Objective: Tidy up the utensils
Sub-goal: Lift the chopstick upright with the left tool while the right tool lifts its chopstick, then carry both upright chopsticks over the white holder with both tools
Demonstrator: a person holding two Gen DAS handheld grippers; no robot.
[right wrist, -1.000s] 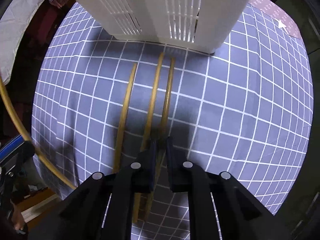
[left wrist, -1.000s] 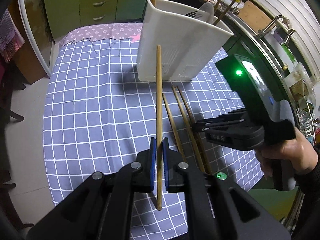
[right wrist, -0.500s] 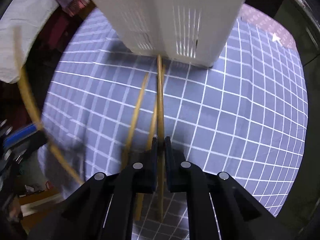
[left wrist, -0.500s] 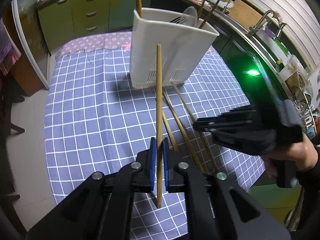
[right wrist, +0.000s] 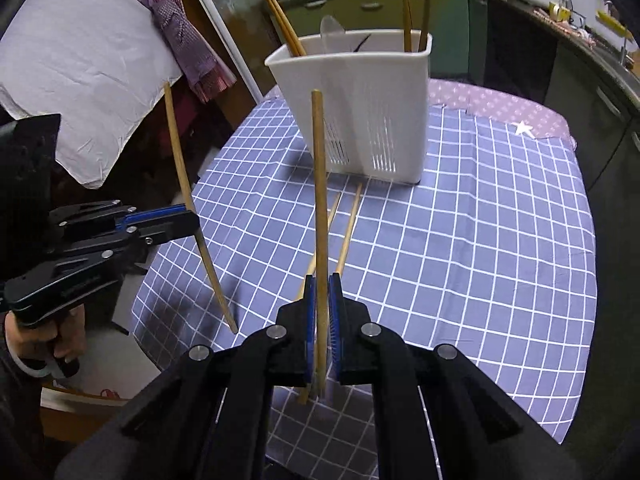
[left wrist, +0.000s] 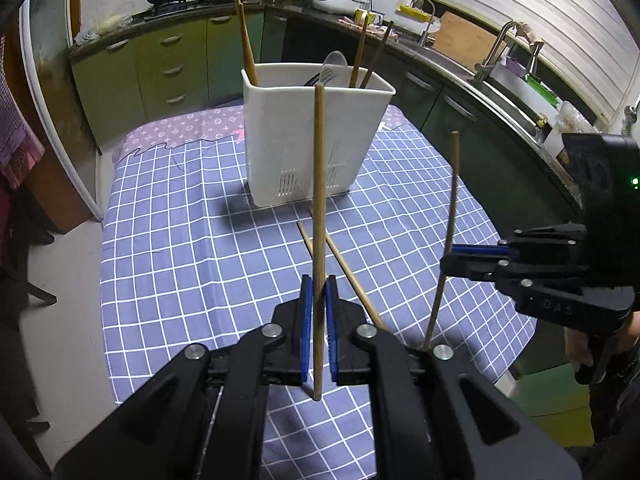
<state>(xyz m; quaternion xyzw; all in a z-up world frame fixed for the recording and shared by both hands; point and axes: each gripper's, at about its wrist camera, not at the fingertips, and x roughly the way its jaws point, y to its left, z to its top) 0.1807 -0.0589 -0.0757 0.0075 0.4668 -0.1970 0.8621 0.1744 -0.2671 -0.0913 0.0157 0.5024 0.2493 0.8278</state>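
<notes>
**Two chopsticks lifted, two more waiting on the cloth**

Each hand-held gripper carries one wooden chopstick above a worktop [left wrist: 168,240] covered in a blue-and-white checked cloth. The left hand-held gripper [left wrist: 316,300] has its blue pads pinched tight on a chopstick [left wrist: 319,200] that stands nearly upright between them, its lower end poking out below the grip. The right hand-held gripper [right wrist: 320,300] is likewise clamped on a second chopstick [right wrist: 319,184], also held close to vertical; in the left wrist view this stick [left wrist: 448,232] hangs clear of the cloth, off to the side.

The step in hand appears to be the carry: both sticks are off the cloth and aimed toward the white plastic utensil caddy [left wrist: 280,140], which stands upright farther back on the worktop. The next move likely calls for bringing each stick over the caddy's open rim, keeping it steep enough to clear the wall, then loosening the pads so it drops in among the others.

The caddy already holds several chopsticks [left wrist: 246,44] leaning against its corners, plus a pale spoon [left wrist: 336,64] and what looks like a dark fork, partly hidden. Two more chopsticks [right wrist: 346,232] lie side by side on the cloth just in front of the caddy, not yet collected.
</notes>
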